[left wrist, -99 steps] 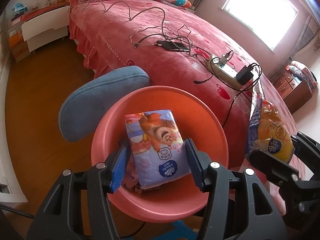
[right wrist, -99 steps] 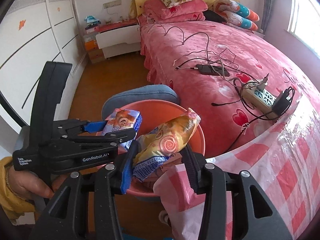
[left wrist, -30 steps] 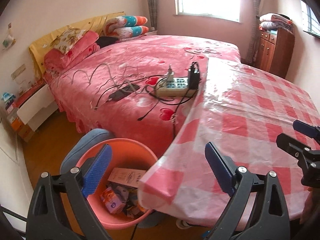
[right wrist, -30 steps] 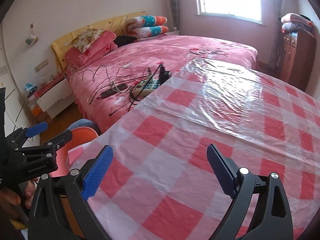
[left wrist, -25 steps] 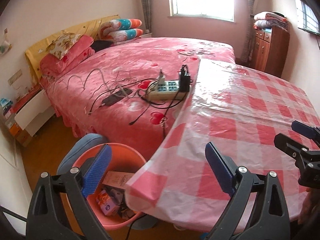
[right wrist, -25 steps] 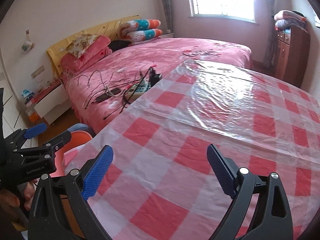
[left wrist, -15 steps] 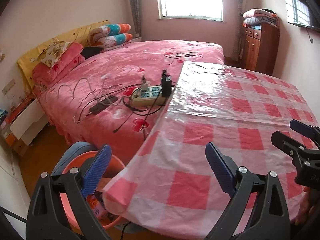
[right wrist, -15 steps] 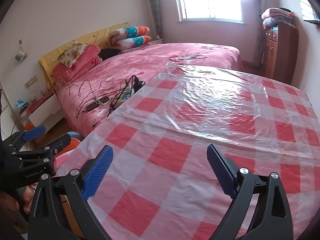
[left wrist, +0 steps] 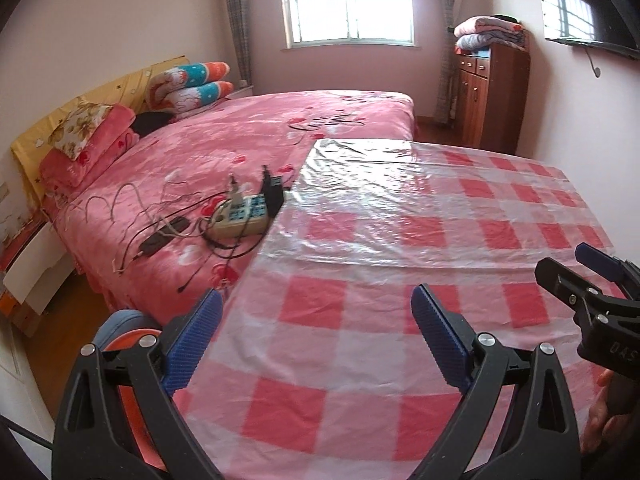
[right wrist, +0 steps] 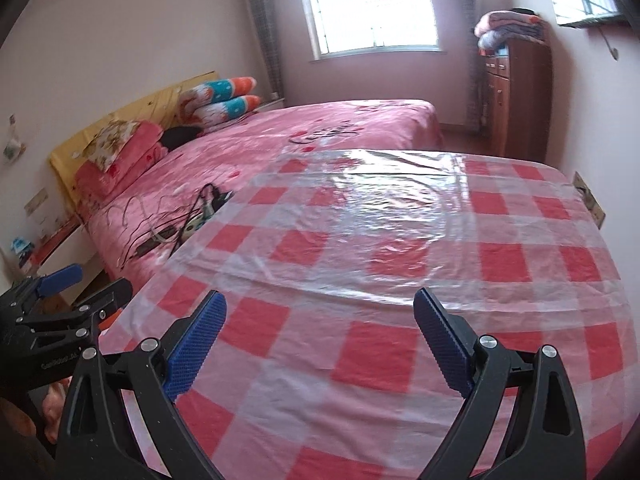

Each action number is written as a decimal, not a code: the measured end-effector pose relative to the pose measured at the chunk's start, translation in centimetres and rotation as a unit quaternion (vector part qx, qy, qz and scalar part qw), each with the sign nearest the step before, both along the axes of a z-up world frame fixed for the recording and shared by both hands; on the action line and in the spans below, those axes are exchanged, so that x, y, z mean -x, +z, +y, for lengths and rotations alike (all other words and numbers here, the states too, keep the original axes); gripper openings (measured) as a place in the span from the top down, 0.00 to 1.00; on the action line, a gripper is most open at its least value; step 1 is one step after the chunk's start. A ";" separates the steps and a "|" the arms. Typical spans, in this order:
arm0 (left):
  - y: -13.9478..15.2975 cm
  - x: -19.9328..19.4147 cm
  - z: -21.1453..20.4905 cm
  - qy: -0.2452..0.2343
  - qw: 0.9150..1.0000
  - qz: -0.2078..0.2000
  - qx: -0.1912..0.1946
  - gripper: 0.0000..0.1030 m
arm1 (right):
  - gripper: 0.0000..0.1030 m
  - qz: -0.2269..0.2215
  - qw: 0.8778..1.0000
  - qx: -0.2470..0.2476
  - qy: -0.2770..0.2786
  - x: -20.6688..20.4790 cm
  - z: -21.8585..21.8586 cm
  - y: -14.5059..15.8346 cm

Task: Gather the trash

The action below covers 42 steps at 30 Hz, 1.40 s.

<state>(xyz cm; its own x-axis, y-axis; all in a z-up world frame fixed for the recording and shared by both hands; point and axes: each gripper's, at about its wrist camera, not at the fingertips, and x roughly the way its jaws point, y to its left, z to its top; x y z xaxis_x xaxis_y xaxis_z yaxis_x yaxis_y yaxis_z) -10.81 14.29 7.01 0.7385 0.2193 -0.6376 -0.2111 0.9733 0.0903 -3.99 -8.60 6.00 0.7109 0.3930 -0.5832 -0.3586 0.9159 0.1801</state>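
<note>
In the left wrist view, our left gripper (left wrist: 316,330) hangs over the near part of the checked tablecloth (left wrist: 400,264), its blue pads spread wide with nothing between them. We take that cloth as our landmark. Off its left near corner, low down, a sliver of the orange basin (left wrist: 128,338) shows, with a blue cushion (left wrist: 120,318) just behind it; what lies inside the basin is hidden here. Beyond the cloth's left edge, on the pink bed (left wrist: 240,140), a power strip (left wrist: 240,222) sits among tangled cables (left wrist: 160,232). At the cloth's right edge the right gripper (left wrist: 588,276) enters, seen side-on. We find no trash on the cloth from here.

In the right wrist view, our right gripper (right wrist: 318,332) is likewise wide apart and empty above the cloth's near half. The left gripper (right wrist: 68,292) pokes in at the cloth's left corner. The glossy plastic cover throws glare across the far half, so a small clear wrapper there could escape us.

We judge the step in hand to be searching for any piece left. To do it well, we should sweep both cameras slowly across the cloth, tilt down to beat the glare, keep both sets of pads apart, and stay clear of the cables.
</note>
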 end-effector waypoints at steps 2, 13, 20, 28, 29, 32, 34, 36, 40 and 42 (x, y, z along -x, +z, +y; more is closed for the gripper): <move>0.1 -0.3 -0.8 -0.008 1.000 -0.002 0.000 0.07 | 0.09 -0.002 1.000 0.002 -0.010 -0.1 -0.8 0.0; 0.8 -2.1 -5.5 -0.048 0.999 -0.007 -0.004 0.07 | 0.09 -0.016 0.998 0.001 -0.056 -0.5 -4.7 0.2; 1.4 -2.7 -7.9 -0.065 0.998 -0.016 -0.001 0.07 | 0.09 -0.019 0.996 -0.008 -0.082 -0.6 -7.1 0.3; 1.7 -3.3 -10.3 -0.078 0.997 -0.021 0.009 0.07 | 0.09 -0.024 0.992 -0.010 -0.123 -0.7 -10.5 0.3; 1.6 -3.4 -10.5 -0.079 0.997 -0.022 0.011 0.07 | 0.09 -0.024 0.991 -0.011 -0.128 -0.6 -10.8 0.3; 1.4 -3.7 -10.9 -0.080 0.996 -0.022 0.025 0.07 | 0.09 -0.027 0.990 -0.008 -0.141 -0.5 -11.9 0.3; 1.2 -4.0 -11.3 -0.081 0.996 -0.020 0.033 0.07 | 0.09 -0.030 0.988 -0.002 -0.151 -0.5 -12.6 0.2; 1.0 -4.1 -11.7 -0.081 0.996 -0.020 0.033 0.07 | 0.09 -0.029 0.987 -0.001 -0.160 -0.4 -13.3 0.1; 0.8 -4.3 -13.0 -0.086 0.996 -0.023 0.020 0.06 | 0.09 -0.030 0.985 -0.002 -0.171 -0.3 -14.3 0.1; 0.6 -4.2 -13.5 -0.089 0.996 -0.025 0.015 0.04 | 0.09 -0.032 0.984 0.003 -0.176 -0.2 -14.6 0.1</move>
